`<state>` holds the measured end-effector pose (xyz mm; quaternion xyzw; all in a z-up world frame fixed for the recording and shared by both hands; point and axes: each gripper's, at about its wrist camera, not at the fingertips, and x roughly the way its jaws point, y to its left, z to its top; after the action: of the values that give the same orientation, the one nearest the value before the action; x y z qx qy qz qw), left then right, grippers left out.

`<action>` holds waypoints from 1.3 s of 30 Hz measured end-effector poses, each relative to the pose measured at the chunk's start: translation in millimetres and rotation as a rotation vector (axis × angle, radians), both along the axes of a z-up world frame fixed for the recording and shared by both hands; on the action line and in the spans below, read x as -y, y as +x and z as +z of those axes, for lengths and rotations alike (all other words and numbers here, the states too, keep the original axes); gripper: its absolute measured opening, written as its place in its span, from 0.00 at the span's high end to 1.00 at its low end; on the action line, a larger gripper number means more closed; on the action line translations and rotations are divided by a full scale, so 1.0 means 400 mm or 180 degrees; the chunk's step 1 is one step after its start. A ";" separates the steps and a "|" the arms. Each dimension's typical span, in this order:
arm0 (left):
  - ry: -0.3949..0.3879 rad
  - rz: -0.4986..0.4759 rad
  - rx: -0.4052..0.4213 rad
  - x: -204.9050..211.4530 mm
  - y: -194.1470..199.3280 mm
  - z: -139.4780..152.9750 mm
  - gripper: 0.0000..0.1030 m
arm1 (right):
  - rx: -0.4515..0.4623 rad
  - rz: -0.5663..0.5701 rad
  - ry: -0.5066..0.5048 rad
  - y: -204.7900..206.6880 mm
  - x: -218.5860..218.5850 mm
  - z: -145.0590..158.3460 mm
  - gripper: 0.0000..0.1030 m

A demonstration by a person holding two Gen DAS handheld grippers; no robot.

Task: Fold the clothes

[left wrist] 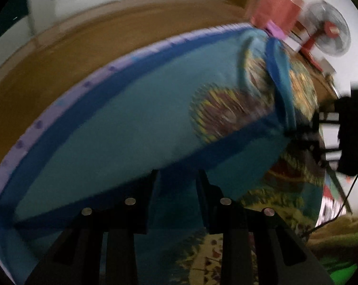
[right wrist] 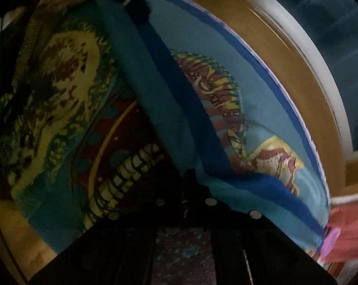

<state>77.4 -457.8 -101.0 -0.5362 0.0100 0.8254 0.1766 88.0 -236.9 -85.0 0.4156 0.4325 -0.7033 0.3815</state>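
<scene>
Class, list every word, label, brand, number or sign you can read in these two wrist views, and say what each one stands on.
None can be read.
Blue patterned cloth: pictures only, no lettering visible.
Lilac border strip along the cloth's edge: dark marks, too blurred to read.
Fan: red hub, any label too blurred.
Red-and-white patch at the right edge: too blurred to tell.

Brown floor (left wrist: 67,47); blue patterned cloth (left wrist: 136,123) spread directly on it

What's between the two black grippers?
Only the blue patterned cloth, stretched from the left hand-held gripper to the right hand-held gripper in the left wrist view.
</scene>
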 end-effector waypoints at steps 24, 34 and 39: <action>-0.0117 -0.1521 0.0273 -0.115 -0.107 -0.005 0.98 | 0.0616 -0.0716 -0.1020 -0.114 -0.053 -0.035 0.33; 0.0193 -0.1107 -0.0165 -0.054 -0.066 0.115 0.99 | 0.0378 -0.0684 -0.1101 -0.119 -0.038 0.024 0.32; 0.0169 -0.1052 -0.0348 -0.043 -0.038 0.163 0.98 | 0.0270 -0.0600 -0.1106 -0.135 -0.016 0.060 0.32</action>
<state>62.3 -440.5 -35.9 -0.4766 0.0857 0.8131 0.3231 34.0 -230.5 -60.8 0.4114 0.2474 -0.7819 0.3977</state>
